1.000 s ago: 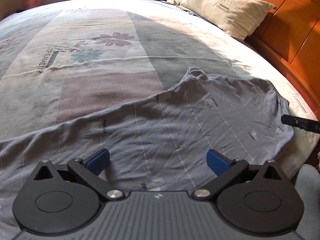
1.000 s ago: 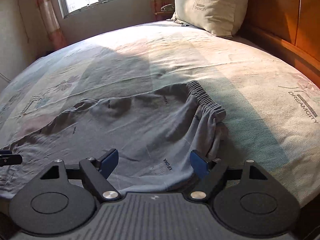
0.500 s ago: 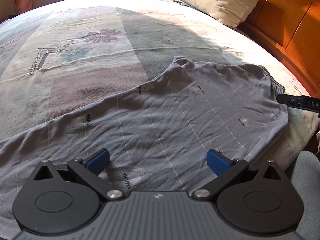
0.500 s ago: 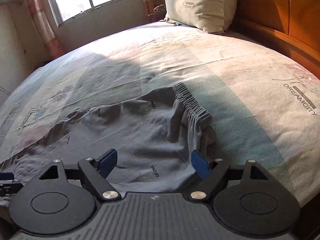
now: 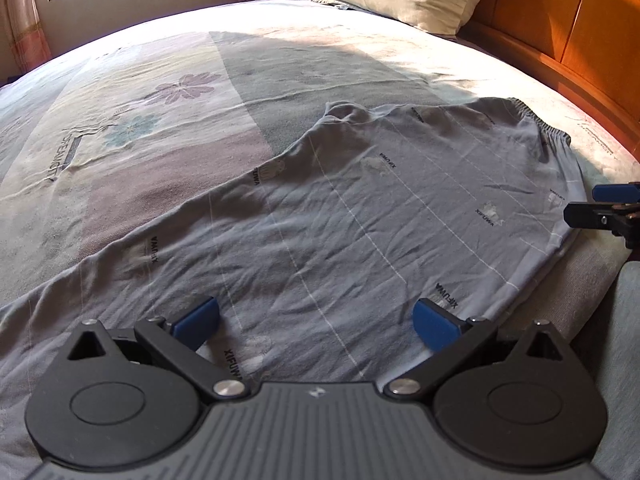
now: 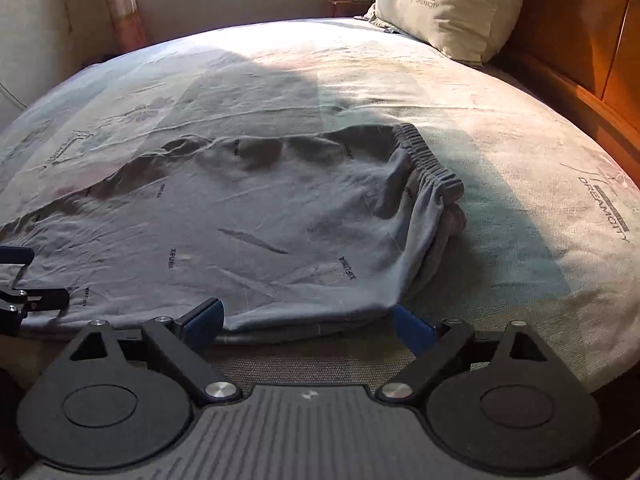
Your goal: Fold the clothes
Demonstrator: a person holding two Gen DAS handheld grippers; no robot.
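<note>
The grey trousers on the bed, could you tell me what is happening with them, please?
A person is folding grey pyjama trousers spread flat on the bed, using handheld tongs. The left tongs hover open over the near leg; the right tongs sit open at the near edge, by the elastic waistband. Nothing is gripped yet.

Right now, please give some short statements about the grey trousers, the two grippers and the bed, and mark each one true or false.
1. The grey printed trousers lie spread on the patterned bedsheet. True.
2. The left gripper is shut on cloth. False: open, holding nothing.
3. The beige pillow leans near the wooden headboard. True.
4. The ribbed waistband hangs off the bed. False: it rests on the sheet.
5. The right gripper is open. True.
</note>
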